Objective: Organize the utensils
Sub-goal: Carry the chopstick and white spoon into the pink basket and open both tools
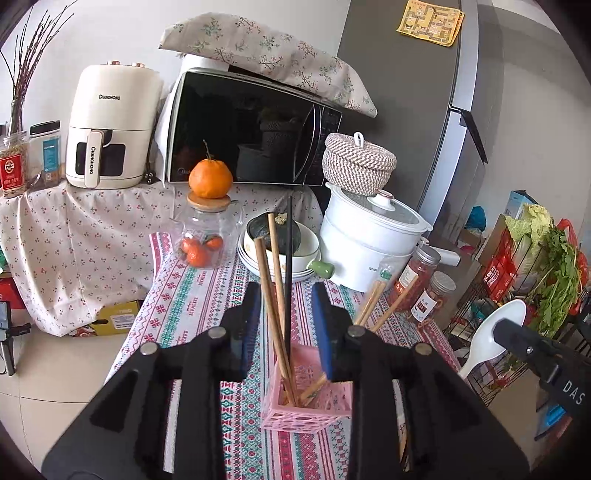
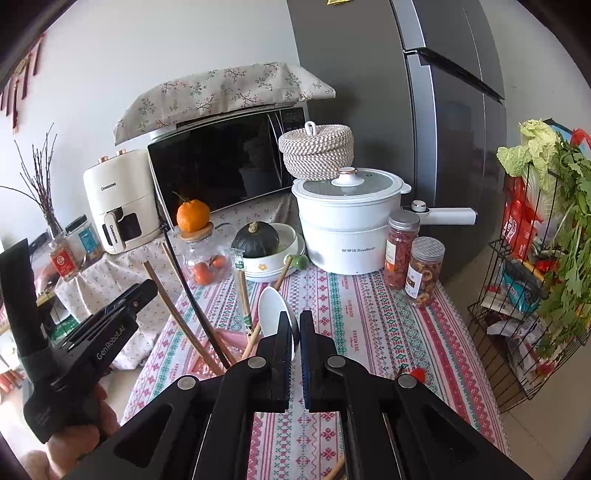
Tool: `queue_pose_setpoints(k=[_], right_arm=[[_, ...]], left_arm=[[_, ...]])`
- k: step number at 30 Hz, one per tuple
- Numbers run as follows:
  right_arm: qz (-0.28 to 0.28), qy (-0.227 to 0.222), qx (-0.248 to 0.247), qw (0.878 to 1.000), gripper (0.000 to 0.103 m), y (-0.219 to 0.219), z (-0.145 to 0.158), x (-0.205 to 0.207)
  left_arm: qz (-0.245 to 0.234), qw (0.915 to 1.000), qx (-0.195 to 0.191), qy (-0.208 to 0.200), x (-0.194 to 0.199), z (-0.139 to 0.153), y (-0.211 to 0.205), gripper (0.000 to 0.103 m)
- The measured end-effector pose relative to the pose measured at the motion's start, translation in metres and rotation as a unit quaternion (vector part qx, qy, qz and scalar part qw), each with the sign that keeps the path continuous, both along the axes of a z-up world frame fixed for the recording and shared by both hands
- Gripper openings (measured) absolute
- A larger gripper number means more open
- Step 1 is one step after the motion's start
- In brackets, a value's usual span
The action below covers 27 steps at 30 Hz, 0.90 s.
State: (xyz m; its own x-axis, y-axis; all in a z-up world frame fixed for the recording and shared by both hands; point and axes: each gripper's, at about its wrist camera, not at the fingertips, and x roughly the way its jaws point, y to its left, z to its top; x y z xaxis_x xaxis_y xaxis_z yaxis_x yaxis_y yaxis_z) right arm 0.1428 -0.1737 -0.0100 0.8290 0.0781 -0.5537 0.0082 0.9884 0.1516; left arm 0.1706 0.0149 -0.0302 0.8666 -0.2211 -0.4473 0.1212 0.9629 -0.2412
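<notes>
Three chopsticks (image 1: 275,295) stand in my pink basket (image 1: 306,406) between my parted left gripper (image 1: 286,325); my right gripper (image 2: 295,332), clamping the white spoon (image 2: 273,310), should lower it bowl-up beside them.

Wall: we see a plain pale wall (image 1: 122,33) behind everything, evenly lit by soft daylight.
Floor: we see light glossy tiles (image 1: 55,373) at the lower left.
Table: we see a table under a striped cross-stitch-patterned cloth (image 2: 369,325) in pink, teal and white.
Sideboard: we see a lower surface draped in white floral fabric (image 1: 74,236) at the back.
Fridge: we see a tall grey refrigerator (image 2: 369,92) on the right, with a yellow paper note (image 1: 430,22) stuck to it.
Microwave: we see a black-doored microwave (image 1: 243,129) under a floral cover (image 1: 266,55).
Air fryer: we see a cream air fryer (image 1: 110,125) beside the microwave.
Rack: we see a black wire rack (image 2: 517,295) holding leafy greens (image 2: 569,206) at the far right.
</notes>
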Motion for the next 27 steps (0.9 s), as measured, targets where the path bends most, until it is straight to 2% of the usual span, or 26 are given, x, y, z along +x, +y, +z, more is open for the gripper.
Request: queue_pose_setpoints(k=[4, 8, 12, 17, 21, 27], right_arm=[[-0.003, -0.021, 0.008, 1.000, 0.004, 0.005, 0.005, 0.003], [-0.005, -0.045, 0.012, 0.999, 0.004, 0.011, 0.010, 0.007], [-0.005, -0.061, 0.007, 0.998, 0.004, 0.019, 0.007, 0.014], [-0.008, -0.068, -0.010, 0.998, 0.004, 0.029, -0.003, 0.024], [-0.008, -0.069, -0.034, 0.997, 0.004, 0.040, -0.013, 0.031], [0.011, -0.041, -0.037, 0.998, 0.007, 0.050, -0.031, 0.040]], left_arm=[[-0.004, 0.9998, 0.008, 0.016, -0.007, 0.005, 0.006, 0.050], [-0.002, 0.9986, 0.017, 0.051, -0.014, 0.006, 0.017, 0.067], [0.001, 0.9948, 0.039, 0.094, -0.021, -0.003, 0.026, 0.074], [-0.003, 0.9890, 0.071, 0.130, -0.029, -0.017, 0.030, 0.078], [-0.007, 0.9860, 0.082, 0.145, -0.032, -0.024, 0.034, 0.079], [-0.007, 0.9837, 0.093, 0.154, -0.032, -0.028, 0.035, 0.079]])
